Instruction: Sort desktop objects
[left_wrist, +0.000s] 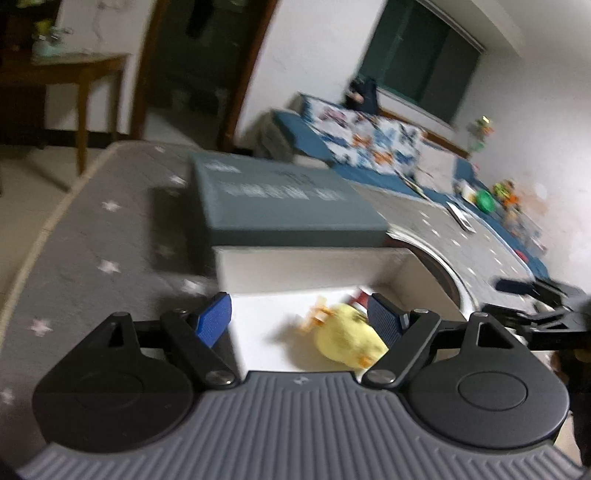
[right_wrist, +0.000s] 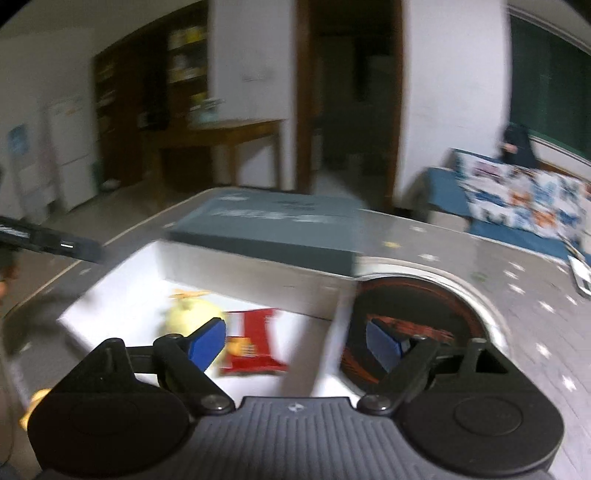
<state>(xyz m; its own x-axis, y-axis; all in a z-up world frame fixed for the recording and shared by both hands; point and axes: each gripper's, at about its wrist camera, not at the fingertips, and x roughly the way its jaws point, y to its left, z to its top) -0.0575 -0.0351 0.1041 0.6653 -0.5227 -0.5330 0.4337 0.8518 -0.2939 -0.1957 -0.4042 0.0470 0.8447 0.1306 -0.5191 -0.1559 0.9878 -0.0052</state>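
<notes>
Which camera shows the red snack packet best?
The right wrist view: the red packet lies open to sight in the white box. The left wrist view shows only a red sliver behind the yellow toy.

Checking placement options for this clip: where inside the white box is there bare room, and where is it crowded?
Bare floor lies in the white box left of the yellow plush duck, toward its left wall, and behind the red snack packet along the back wall. It is crowded at the middle, where duck and packet lie close together.
</notes>
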